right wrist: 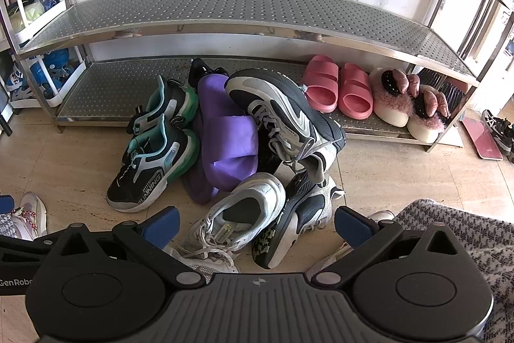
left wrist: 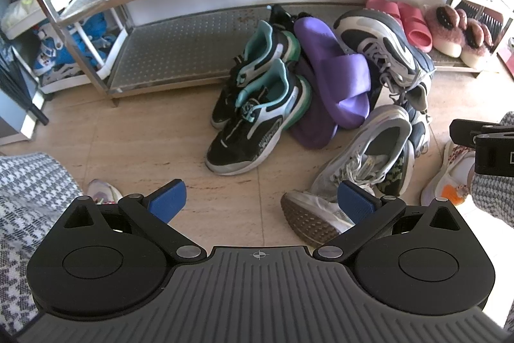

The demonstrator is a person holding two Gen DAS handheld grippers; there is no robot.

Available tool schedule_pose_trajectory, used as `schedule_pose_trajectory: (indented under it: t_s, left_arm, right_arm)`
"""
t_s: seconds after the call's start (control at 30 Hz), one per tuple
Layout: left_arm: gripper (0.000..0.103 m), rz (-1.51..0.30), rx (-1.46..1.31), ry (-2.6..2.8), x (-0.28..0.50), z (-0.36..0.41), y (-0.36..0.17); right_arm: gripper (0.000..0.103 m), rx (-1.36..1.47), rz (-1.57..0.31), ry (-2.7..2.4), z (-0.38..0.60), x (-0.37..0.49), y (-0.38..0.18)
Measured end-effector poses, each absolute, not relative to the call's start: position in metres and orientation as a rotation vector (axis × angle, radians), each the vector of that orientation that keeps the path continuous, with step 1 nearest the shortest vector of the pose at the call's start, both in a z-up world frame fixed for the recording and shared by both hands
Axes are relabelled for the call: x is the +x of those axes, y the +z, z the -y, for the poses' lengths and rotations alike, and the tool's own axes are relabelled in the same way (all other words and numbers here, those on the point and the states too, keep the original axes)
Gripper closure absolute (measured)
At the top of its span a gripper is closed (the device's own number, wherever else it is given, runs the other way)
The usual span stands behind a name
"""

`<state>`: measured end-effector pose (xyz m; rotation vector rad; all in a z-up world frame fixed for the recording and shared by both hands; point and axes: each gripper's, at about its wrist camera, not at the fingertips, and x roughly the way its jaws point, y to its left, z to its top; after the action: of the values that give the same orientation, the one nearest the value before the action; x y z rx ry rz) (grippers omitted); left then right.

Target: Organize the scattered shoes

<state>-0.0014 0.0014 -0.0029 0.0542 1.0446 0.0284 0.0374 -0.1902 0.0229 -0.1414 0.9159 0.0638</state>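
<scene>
A heap of shoes lies on the tan floor in front of a steel shoe rack (left wrist: pixel 180 60) (right wrist: pixel 106 92). On its left stands a pair of black-and-teal sneakers (left wrist: pixel 257 114) (right wrist: pixel 151 163). Purple slides (left wrist: pixel 334 76) (right wrist: pixel 228 137) lean in the middle, with a black-and-white sneaker (left wrist: pixel 382 47) (right wrist: pixel 289 108) tipped on top. Grey-white sneakers (left wrist: pixel 359 163) (right wrist: pixel 237 221) lie nearest. My left gripper (left wrist: pixel 261 201) hangs open above the floor, short of the heap. My right gripper (right wrist: pixel 255 225) is open too, over the grey-white sneakers, holding nothing.
Pink slides (right wrist: pixel 337 89) and fluffy pink slippers (right wrist: pixel 408 105) sit in a row on the rack's lowest shelf at right. A white cart (left wrist: pixel 64 53) with blue items stands left. The person's houndstooth clothing (right wrist: pixel 465 240) and white shoes (right wrist: pixel 29 214) are close by.
</scene>
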Motion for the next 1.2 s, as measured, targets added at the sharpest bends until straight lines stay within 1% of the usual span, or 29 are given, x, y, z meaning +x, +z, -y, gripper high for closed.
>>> schedule_pose_trajectory:
  t_s: [0.9, 1.03, 1.2]
  left_arm:
    - [0.000, -1.060, 0.067, 0.034, -0.002, -0.004, -0.006]
    - [0.000, -1.069, 0.085, 0.046, 0.006, -0.012, -0.003]
    - [0.001, -1.015, 0.100, 0.040, 0.028, -0.024, -0.003]
  right_arm:
    - [0.001, -0.143, -0.925, 0.082, 0.190, 0.038, 0.020]
    - [0.001, -0.136, -0.870, 0.148, 0.197, 0.039, 0.023]
    - [0.001, -0.135, -0.800, 0.254, 0.205, 0.050, 0.021]
